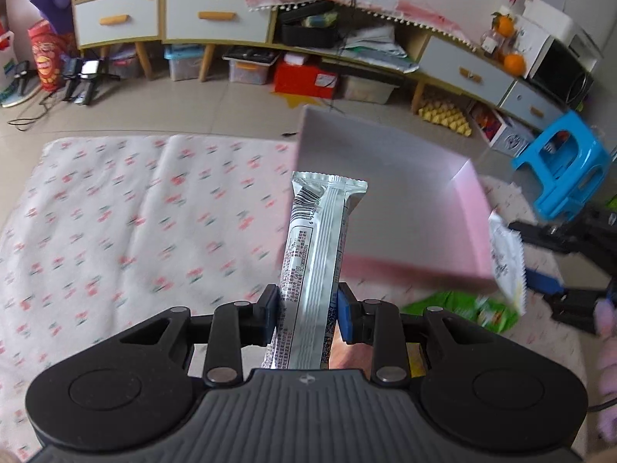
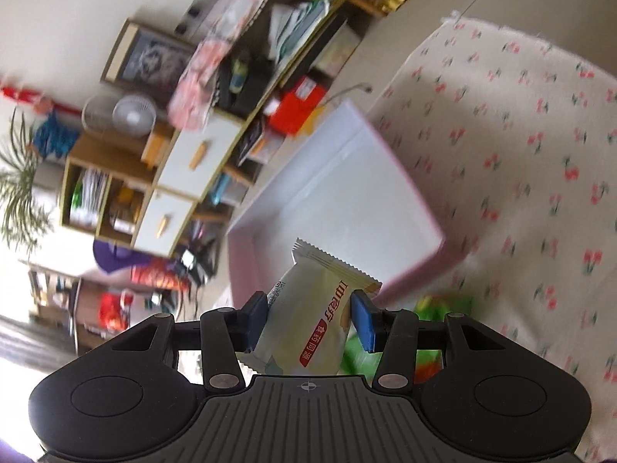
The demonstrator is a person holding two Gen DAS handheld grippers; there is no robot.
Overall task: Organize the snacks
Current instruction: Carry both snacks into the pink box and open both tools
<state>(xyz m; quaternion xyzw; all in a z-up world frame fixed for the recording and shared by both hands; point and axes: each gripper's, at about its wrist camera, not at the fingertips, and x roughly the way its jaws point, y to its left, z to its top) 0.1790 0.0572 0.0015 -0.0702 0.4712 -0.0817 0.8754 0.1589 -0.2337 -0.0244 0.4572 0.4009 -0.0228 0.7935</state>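
Just short of the pink box (image 1: 416, 227), the left gripper (image 1: 308, 310) is clamped across the lower half of a silver snack bar (image 1: 320, 247), which looks light, fairly stiff and slick-wrapped. The right gripper (image 2: 308, 318) pinches a pale pillow packet (image 2: 312, 320) at the box's near corner (soft, crushable, best held by its middle), and a green packet (image 1: 470, 308) lies beside the box.

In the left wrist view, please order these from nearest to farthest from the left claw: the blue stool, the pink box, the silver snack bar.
1. Silver snack bar, held in the left claw.
2. Pink box, just ahead, slightly right.
3. Blue stool, on the floor, far right.
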